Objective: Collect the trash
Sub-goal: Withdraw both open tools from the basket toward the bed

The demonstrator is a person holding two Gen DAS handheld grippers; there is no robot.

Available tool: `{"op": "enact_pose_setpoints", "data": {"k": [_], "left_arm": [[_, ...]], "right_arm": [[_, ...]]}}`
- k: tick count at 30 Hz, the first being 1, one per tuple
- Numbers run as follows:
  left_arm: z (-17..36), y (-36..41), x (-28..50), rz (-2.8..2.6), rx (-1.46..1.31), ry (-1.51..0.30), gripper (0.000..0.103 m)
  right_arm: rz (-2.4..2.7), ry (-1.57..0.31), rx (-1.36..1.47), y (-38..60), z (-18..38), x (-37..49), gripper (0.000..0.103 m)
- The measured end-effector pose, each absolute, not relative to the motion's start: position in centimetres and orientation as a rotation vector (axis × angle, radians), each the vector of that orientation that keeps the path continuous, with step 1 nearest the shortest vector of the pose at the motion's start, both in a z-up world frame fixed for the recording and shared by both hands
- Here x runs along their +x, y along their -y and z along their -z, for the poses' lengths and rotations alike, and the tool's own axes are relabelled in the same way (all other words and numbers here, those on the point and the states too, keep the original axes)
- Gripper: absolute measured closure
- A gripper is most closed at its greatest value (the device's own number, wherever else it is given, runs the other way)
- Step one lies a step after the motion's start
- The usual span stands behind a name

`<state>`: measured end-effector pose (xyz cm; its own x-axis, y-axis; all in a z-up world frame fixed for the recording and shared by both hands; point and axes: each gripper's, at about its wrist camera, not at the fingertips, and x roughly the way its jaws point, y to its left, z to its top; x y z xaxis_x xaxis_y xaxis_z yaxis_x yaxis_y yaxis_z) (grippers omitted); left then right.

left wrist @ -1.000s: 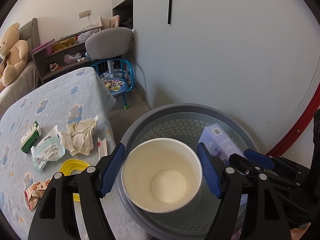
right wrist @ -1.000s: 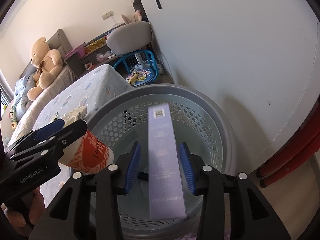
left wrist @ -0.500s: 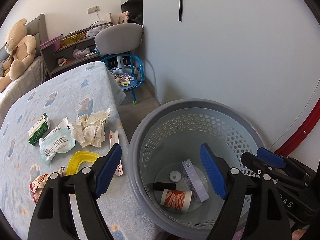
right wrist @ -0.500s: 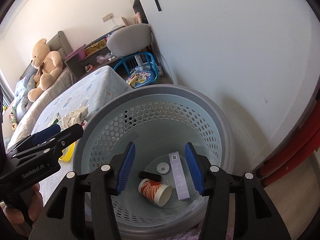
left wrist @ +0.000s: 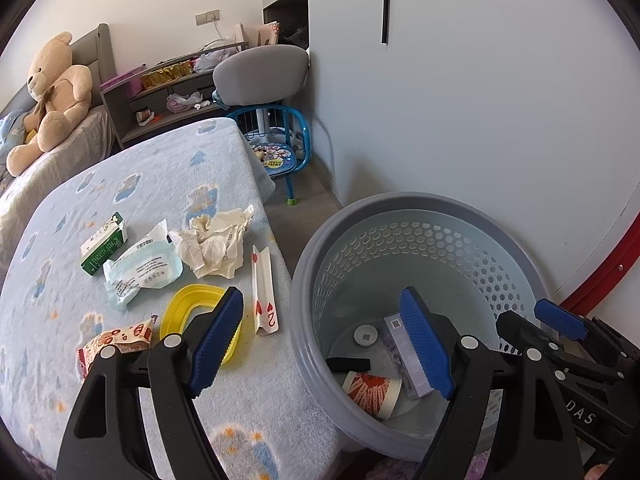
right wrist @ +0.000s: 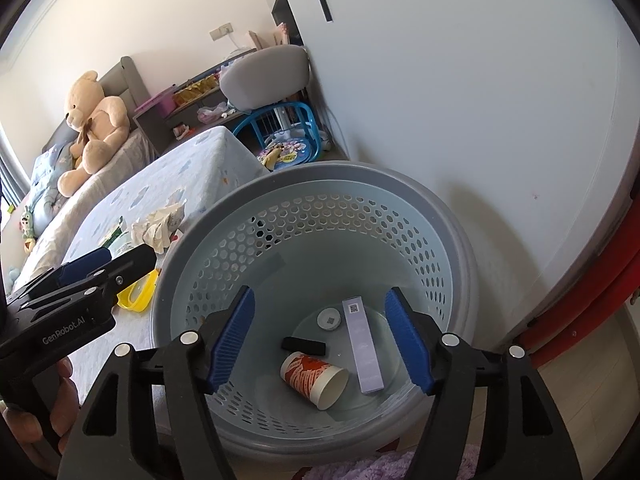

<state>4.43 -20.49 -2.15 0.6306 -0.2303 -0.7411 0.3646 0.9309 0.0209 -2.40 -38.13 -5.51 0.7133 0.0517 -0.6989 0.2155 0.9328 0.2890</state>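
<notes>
**Cup and box lie in the basket**

We see the pale blue blanket-covered bed (left wrist: pixel 132 184) beside the round grey perforated plastic basket (right wrist: pixel 436 216). Our left gripper (left wrist: pixel 322 340) stands wide with nothing between its jaws; our right gripper (right wrist: pixel 320 344) hangs over the basket, its jaws opening, empty. On the basket floor lie the long lilac cardboard box (right wrist: pixel 364 346) and the red-and-white paper cup (right wrist: pixel 314 374) on its side. Crumpled cream paper (left wrist: pixel 214 242) and a yellow plastic lid (left wrist: pixel 188 312) rest on the bed.

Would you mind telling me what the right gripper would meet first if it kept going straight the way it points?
Probably the grey perforated basket's floor, near the orange paper cup; the right gripper is opening, empty.
</notes>
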Motion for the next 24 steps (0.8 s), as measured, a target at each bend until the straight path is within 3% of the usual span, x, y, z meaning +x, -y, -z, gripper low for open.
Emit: {"op": "enact_pose_setpoints", "data": {"k": [14,24], "left_arm": [[1.9,16.0,3.4,0.249,0.143,-0.827,0.025],[2.7,9.3,3.0,0.134,0.119,-0.842,0.025]], "right_arm": [[0.060,-0.779,0.317,34.1,4.4,-2.9,0.018],[-0.034,-0.767,0.269,29.1,3.4,-3.1,0.014]]}}
